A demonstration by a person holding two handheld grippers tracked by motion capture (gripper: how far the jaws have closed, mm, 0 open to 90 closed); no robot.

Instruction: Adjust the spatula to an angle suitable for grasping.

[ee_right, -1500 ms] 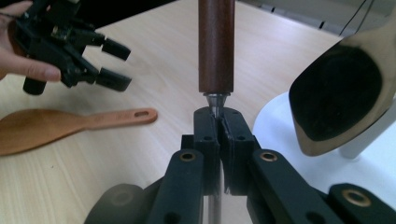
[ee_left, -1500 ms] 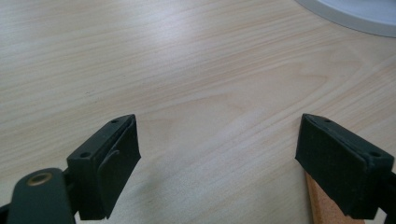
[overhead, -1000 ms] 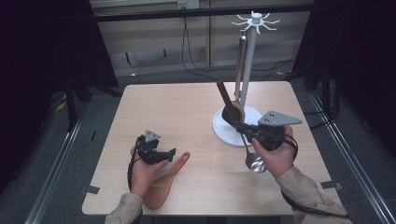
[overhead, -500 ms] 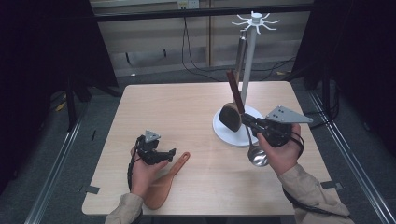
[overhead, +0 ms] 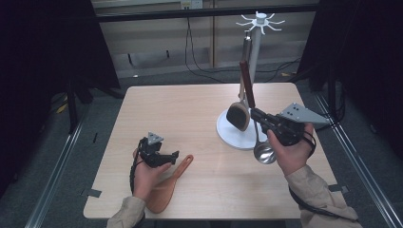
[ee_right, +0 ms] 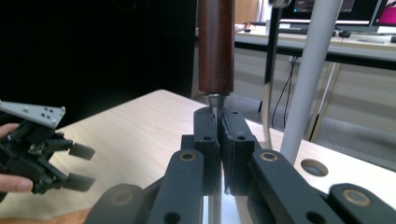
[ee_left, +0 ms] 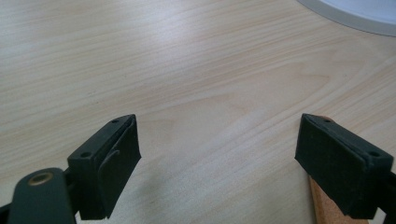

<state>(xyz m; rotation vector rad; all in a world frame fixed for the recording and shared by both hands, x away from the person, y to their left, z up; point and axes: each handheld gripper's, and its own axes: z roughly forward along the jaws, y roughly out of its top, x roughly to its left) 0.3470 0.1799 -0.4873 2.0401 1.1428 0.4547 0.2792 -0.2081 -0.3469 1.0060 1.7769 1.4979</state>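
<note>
We see the right gripper (ee_right: 218, 122) with its jaws pinched tight on the thin metal shank of a ladle (ee_right: 215, 46), just under its upright brown wooden handle. Right of it rises the rack's grey pole (ee_right: 306, 70). At far left, over the wooden table (ee_right: 135, 135), sits the left gripper (ee_right: 77, 165), jaws apart.

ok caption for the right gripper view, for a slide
Right gripper shut on the ladle's thin metal neck below its brown handle, beside the rack pole.
</note>
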